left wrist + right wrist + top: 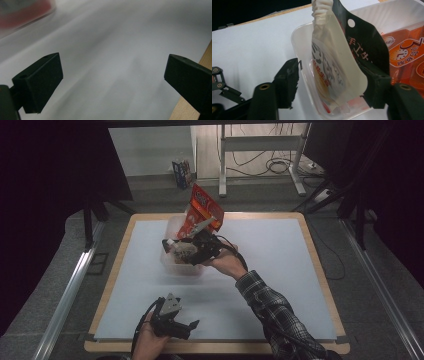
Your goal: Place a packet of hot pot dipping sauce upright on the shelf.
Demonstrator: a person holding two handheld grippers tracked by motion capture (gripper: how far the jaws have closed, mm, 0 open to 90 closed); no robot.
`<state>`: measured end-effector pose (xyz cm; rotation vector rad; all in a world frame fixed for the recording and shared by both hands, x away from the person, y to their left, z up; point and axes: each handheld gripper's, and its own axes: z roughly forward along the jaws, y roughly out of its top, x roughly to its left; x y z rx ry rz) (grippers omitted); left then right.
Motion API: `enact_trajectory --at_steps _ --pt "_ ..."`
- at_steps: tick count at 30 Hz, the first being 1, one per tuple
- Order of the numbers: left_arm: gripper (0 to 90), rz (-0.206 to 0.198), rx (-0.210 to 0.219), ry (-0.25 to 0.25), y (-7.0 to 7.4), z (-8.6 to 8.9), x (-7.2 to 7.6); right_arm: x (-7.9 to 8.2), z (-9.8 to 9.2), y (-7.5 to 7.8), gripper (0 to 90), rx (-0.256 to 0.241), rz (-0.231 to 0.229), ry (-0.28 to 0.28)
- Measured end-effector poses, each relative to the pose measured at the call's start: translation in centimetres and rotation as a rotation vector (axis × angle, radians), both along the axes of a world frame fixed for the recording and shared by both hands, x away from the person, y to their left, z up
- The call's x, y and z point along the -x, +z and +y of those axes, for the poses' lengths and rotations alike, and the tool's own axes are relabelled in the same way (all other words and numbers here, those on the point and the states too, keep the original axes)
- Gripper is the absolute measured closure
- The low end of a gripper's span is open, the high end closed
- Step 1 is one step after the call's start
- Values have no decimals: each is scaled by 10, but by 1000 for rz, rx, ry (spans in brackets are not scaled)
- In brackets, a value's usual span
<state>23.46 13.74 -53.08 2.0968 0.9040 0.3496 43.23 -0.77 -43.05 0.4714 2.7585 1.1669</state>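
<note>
Two grippers: right gripper (329, 85) spread around pouch (334, 65) over tub (172, 265) (for packing); left gripper (112, 82) open, idle.

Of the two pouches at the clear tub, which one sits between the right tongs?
The pale spouted pouch, standing between the right tongs over the clear tub. The orange pouch sits behind it in the tub, outside the jaws.
</note>
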Motion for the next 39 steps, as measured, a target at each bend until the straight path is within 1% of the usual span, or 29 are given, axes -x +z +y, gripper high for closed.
enact_trajectory --at_steps 7,12,15,24,26,29,31,33,37,39 --pt "18 -4 15 1 1 1 0 2 -3 0 265 -7 9 10" --pt "17 -5 32 -2 1 2 0 4 -5 0 210 -4 4 21" --pt "11 -9 38 -5 0 1 0 6 -8 1 184 -13 7 21" --pt "1 -19 50 -5 1 1 0 8 -17 2 146 -27 10 11" --pt "1 -28 52 -6 1 2 0 9 -18 2 141 -24 11 5" --pt "1 -43 49 -3 2 3 1 10 -21 2 132 -32 13 -4" --pt "0 -50 63 2 2 4 1 10 -23 3 124 -41 16 -8" --pt "0 -55 63 7 2 4 1 10 -25 3 118 -47 21 -13" --pt "1 -52 54 17 3 6 0 13 -28 4 107 -46 27 -13" --pt "2 -45 53 25 3 7 0 14 -29 4 92 -46 14 -15"
